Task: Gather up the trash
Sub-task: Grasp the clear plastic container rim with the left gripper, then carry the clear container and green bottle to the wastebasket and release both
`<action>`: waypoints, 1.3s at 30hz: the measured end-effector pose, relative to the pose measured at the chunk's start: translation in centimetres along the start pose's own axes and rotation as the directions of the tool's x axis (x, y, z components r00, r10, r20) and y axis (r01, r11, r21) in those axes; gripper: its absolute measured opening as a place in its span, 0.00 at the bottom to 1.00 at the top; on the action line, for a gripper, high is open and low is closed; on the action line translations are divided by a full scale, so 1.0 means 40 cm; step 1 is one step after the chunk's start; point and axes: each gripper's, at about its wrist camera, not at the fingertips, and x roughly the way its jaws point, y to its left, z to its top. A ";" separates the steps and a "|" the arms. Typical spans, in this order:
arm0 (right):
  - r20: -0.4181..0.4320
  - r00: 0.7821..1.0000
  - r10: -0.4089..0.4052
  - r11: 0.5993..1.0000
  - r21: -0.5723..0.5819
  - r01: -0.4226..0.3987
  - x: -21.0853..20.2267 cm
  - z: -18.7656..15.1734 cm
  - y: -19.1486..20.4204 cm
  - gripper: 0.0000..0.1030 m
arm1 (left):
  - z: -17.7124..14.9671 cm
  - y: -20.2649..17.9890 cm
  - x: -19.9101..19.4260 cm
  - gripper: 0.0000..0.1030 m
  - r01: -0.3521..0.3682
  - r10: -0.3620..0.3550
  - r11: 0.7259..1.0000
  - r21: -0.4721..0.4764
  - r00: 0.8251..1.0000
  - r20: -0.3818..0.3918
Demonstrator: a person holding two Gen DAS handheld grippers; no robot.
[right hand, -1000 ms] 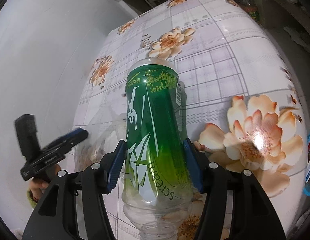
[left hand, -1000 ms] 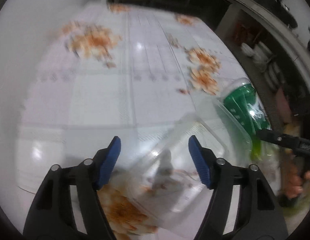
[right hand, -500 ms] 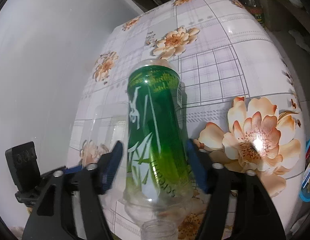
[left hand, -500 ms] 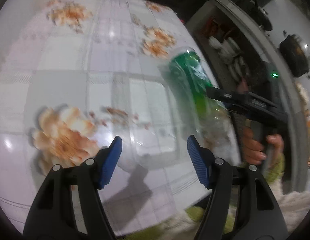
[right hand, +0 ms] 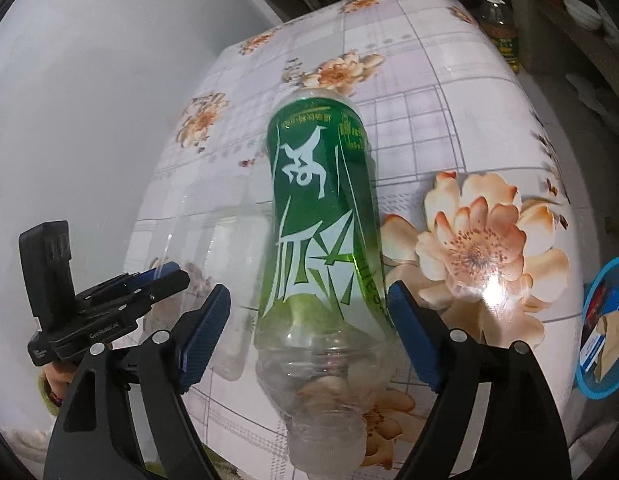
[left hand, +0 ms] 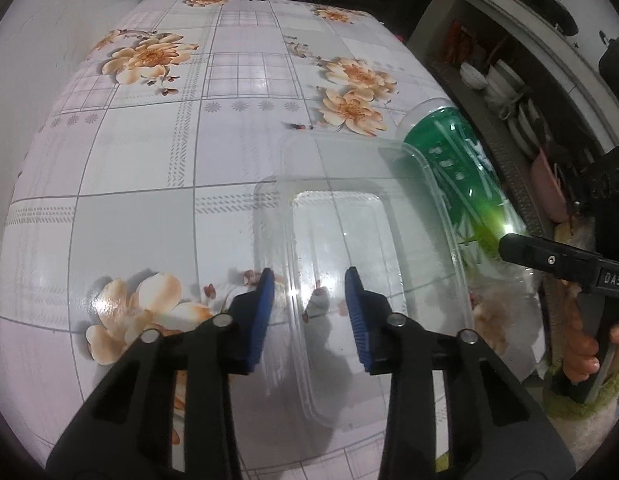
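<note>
The bottle point(right hand: 321, 216) lies on the flowered worktop point(right hand: 449, 120), its mouth toward the right-wrist camera. The right gripper point(right hand: 307, 336) straddles its lower body, jaws wide and opening; the left pad stands clear of the plastic, and the right pad sits right at the bottle's edge. A clear container point(left hand: 361, 216) rests just left of the bottle point(left hand: 457, 168), seemingly touching it. The left gripper point(left hand: 309, 316) is closing, jaws narrow, around the container's near rim; actual pad contact cannot be told. A blue basket point(right hand: 601, 332) sits off the worktop's right edge.
</note>
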 end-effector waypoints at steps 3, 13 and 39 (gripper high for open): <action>0.005 1.000 -0.012 1.000 0.009 0.012 0.003 0.002 -0.006 0.72 | -0.002 -0.006 0.008 0.22 -0.017 0.017 1.000 0.004 1.000 0.000; 0.011 1.000 0.022 0.997 0.067 -0.023 0.003 0.002 -0.043 0.63 | -0.009 -0.006 0.020 0.05 -0.035 0.035 0.999 -0.004 0.999 0.010; 0.189 0.973 0.135 0.974 0.155 -0.165 -0.155 -0.054 -0.121 0.63 | 0.049 -0.113 -0.063 0.02 0.098 -0.101 0.995 0.032 0.989 0.108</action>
